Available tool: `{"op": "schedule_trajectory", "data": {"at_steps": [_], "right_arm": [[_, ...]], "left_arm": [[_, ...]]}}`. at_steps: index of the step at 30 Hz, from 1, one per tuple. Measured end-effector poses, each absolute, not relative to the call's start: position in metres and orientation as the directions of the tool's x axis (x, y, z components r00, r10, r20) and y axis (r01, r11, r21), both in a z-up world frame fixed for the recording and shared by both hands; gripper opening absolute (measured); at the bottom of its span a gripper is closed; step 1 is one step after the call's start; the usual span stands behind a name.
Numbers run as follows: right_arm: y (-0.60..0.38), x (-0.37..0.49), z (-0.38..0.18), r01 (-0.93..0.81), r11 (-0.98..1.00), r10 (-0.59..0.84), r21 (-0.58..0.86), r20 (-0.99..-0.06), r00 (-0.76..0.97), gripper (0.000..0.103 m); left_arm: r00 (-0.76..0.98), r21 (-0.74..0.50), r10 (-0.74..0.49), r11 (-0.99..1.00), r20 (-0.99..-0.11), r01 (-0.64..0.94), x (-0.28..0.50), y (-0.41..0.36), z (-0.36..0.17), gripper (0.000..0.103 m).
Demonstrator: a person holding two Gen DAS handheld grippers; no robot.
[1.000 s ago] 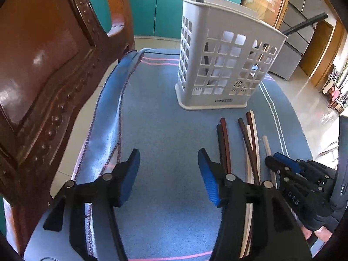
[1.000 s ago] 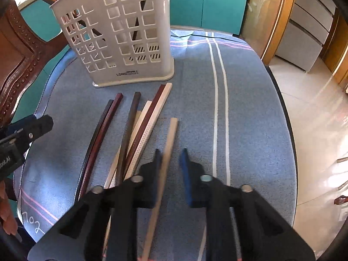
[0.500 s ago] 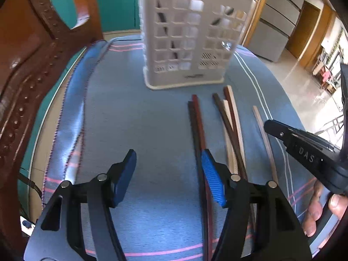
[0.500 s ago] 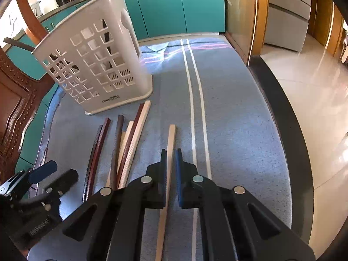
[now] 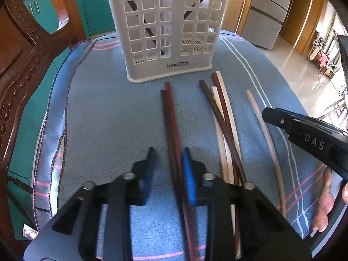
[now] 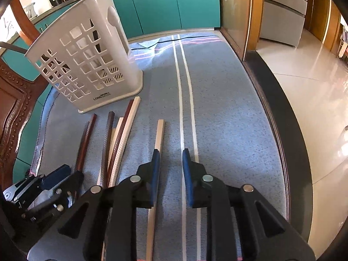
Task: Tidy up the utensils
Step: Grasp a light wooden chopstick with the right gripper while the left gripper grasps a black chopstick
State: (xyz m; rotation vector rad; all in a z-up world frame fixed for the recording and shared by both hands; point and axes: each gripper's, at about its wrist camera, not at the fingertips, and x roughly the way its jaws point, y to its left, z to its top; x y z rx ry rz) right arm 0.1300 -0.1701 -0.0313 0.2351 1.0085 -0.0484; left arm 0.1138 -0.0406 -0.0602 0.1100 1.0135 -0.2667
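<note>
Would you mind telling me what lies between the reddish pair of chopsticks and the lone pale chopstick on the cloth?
In the left wrist view, a crossed bundle of dark and pale chopsticks lies between the reddish pair and the lone pale chopstick.

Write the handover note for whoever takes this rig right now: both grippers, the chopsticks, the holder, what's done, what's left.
Left gripper: open, straddling the reddish-brown chopstick pair, which lies against its right finger; nothing gripped.
Right gripper: open, holding nothing; the lone pale chopstick lies on the cloth by its left finger.
Four more chopsticks lie in a crossed bundle between those.
The white holder stands upright on the blue cloth, with some dark utensils already inside.
Left: all seven loose chopsticks still need lifting into the holder.
</note>
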Motion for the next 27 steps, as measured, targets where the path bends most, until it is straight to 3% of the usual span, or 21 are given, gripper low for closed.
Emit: {"op": "schedule_trajectory", "data": {"at_steps": [1,7,13,16,20,27], "right_arm": [[-0.17,0.13,-0.032,0.148,0.974,0.068,0.172,-0.843,0.534,0.022],[-0.17,0.13,-0.032,0.147,0.974,0.068,0.171,-0.844,0.532,0.025],[-0.169,0.129,-0.032,0.141,0.975,0.071,0.171,-0.844,0.532,0.026],[-0.167,0.129,-0.032,0.134,0.976,0.074,0.17,-0.844,0.531,0.026],[-0.163,0.129,-0.032,0.124,0.978,0.08,0.17,-0.844,0.53,0.026],[-0.157,0.127,-0.032,0.099,0.981,0.089,0.164,-0.849,0.52,0.027]], "left_arm": [[0.501,-0.033,-0.171,0.962,-0.848,0.272,0.114,-0.041,-0.06,0.014],[0.512,-0.06,-0.16,0.977,-0.844,0.207,0.121,-0.022,-0.058,0.013],[0.536,-0.192,-0.261,0.965,-0.803,0.182,0.122,0.0,-0.039,0.012],[0.498,-0.318,-0.361,0.932,-0.789,0.172,0.13,0.018,-0.037,0.012],[0.446,-0.393,-0.401,0.912,-0.8,0.116,0.142,0.04,-0.047,0.012],[0.444,-0.39,-0.386,0.917,-0.808,0.087,0.148,0.049,-0.053,0.013]]}}
